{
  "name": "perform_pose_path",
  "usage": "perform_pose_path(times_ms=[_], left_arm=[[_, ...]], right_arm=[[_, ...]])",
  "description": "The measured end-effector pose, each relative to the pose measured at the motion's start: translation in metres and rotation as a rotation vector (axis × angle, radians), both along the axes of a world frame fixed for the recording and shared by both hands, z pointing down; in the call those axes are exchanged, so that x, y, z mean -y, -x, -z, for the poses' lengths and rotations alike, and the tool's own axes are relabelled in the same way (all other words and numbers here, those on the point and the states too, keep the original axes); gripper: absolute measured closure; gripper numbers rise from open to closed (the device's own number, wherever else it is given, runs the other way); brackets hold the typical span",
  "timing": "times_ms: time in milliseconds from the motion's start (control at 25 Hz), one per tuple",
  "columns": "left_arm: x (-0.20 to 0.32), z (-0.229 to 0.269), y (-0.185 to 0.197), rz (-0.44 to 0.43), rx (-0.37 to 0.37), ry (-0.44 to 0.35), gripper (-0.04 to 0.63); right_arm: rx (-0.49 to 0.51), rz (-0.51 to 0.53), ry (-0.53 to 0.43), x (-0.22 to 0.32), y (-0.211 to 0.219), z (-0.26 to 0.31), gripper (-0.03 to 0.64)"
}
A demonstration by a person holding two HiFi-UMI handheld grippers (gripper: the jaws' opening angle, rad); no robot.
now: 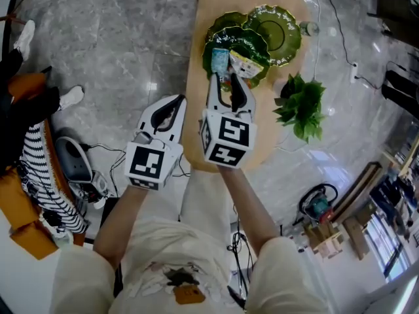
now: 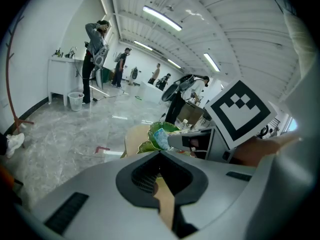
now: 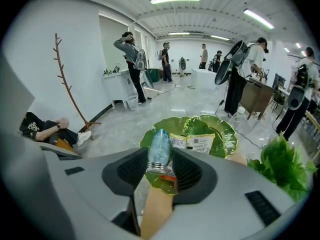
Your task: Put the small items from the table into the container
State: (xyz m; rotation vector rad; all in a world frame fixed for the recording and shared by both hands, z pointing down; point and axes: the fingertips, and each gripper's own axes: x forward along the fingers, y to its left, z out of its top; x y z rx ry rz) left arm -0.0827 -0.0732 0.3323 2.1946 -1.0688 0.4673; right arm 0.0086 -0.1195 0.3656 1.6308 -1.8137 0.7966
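Note:
A cluster of green leaf-shaped glass dishes sits at the far end of the oval wooden table. In it lie a yellow-and-white labelled packet and another small sachet. My right gripper is shut on a light-blue packet with a silver crimped end; it hangs over the dish's near rim. My left gripper hovers off the table's left edge, fingertips together, nothing held.
A leafy potted plant stands at the table's right edge. A clear bottle is beyond the dishes. Cables and a power tool lie on the floor; several people stand further back in the room.

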Motion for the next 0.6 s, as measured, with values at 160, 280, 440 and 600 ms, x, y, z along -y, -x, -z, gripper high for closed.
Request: perform_pose_path(times_ms=[160,280,440,600], left_arm=[[-0.002,0.001,0.000,0.004,0.000,-0.004,0.586],[-0.004,0.005,-0.001,0.004,0.001,-0.010,0.586],[-0.011,0.011,-0.005,0.007,0.002,-0.020,0.586],[-0.016,0.020,-0.008,0.015,0.004,-0.034,0.586]], right_arm=[[-0.004,0.010,-0.030,0.000,0.001,0.009,0.477],[0.006,0.012,-0.044,-0.002,0.000,0.014,0.477],[0.035,0.008,-0.069,-0.011,-0.002,0.023,0.477],[0.048,0.019,-0.094,-0.022,-0.004,0.034,0.477]])
